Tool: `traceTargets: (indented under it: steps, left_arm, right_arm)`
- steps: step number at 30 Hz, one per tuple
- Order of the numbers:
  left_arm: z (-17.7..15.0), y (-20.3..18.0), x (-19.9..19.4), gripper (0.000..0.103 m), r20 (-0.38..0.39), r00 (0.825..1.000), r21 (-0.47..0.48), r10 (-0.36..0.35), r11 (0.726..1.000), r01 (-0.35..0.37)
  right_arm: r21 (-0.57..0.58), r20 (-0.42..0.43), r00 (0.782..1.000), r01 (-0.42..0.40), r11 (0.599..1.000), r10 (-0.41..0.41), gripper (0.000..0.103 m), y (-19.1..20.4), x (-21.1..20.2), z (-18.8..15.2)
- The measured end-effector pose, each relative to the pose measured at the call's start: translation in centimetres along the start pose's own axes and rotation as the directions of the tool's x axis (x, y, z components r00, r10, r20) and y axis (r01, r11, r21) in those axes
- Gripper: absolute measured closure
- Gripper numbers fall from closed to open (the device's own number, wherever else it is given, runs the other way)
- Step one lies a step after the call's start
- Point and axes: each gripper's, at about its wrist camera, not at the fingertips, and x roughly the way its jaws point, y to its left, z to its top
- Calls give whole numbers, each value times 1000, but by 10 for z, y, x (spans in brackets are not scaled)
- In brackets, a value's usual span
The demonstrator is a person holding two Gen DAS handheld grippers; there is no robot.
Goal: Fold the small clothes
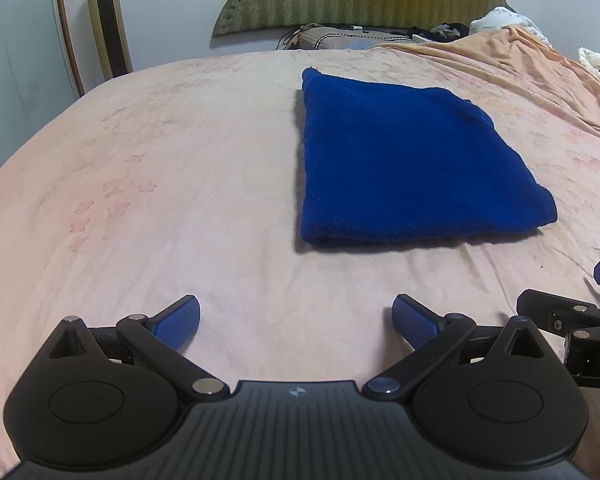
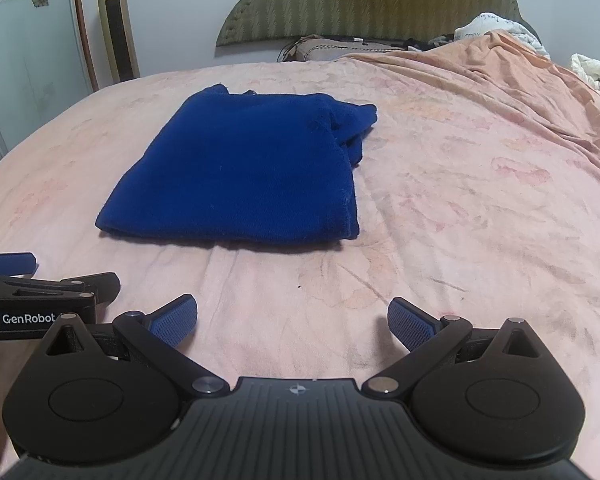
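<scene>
Lying folded on the pink bedsheet [image 1: 180, 160]: blue garment [image 1: 404, 160], edges roughly squared, one far corner bunched [image 2: 356, 120]. Bare sheet on every side; green headboard [image 2: 372, 0] beyond. Left gripper [image 1: 296, 320] and right gripper [image 2: 292, 320]: both spread wide, holding nothing, hovering near the garment's near edge, apart from it. Legible: "GenRobot" [image 2: 28, 318] on the left gripper's side.
</scene>
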Motion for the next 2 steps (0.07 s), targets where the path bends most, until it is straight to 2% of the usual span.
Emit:
traceTargets:
  steps: [2]
  left_arm:
    - [2, 1, 1, 0, -5, 1000, -1, -6, 1000, 6]
  right_arm:
    - [-5, 20, 1000, -3, 1000, 3, 1, -4, -1, 2]
